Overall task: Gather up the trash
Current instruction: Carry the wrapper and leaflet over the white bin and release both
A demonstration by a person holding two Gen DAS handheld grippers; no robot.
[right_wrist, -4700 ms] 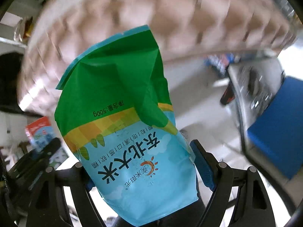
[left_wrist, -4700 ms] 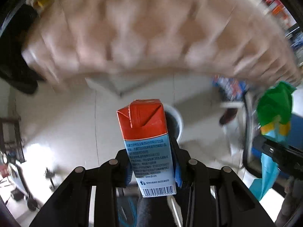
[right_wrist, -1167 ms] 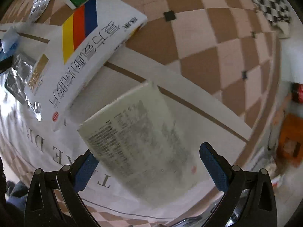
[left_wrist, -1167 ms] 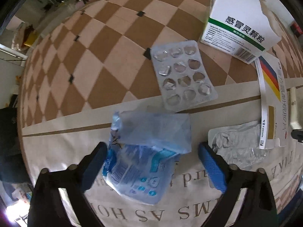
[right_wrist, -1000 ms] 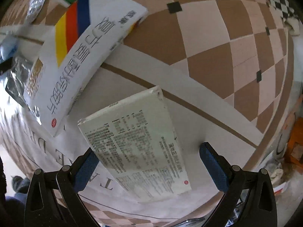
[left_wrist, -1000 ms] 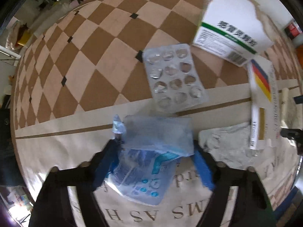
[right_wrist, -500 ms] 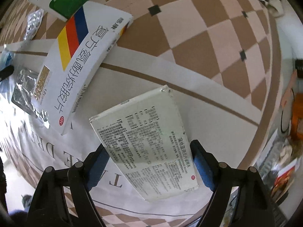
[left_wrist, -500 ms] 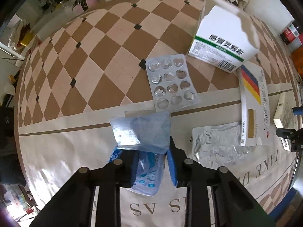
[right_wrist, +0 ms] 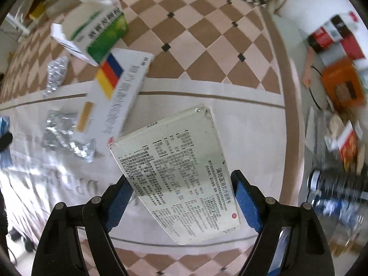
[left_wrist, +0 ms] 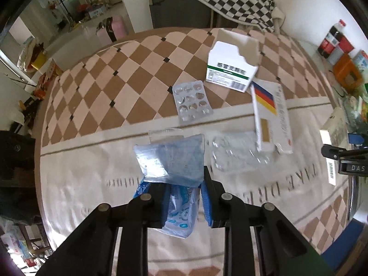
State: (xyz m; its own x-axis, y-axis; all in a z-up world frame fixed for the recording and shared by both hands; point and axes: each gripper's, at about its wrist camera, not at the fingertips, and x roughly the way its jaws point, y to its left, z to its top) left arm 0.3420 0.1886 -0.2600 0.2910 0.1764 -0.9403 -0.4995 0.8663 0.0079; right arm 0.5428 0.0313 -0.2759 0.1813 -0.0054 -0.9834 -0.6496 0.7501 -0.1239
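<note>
My left gripper is shut on a crumpled blue plastic wrapper and holds it above the table. My right gripper is shut on a flat pale medicine box with black print, lifted off the tablecloth; it also shows at the right edge of the left wrist view. On the table lie a blister pack, a crumpled foil sheet, a striped medicine box and an open white-and-green box.
The round table has a checkered cloth with a pale printed band. A dark chair with a checkered cushion stands behind it. Boxes and bottles sit on the floor at the right, off the table's edge.
Both grippers closed on their items, the left on the blue wrapper, the right on the pale box, and lifted them away from the table. Earlier they held a carton and a bag.
</note>
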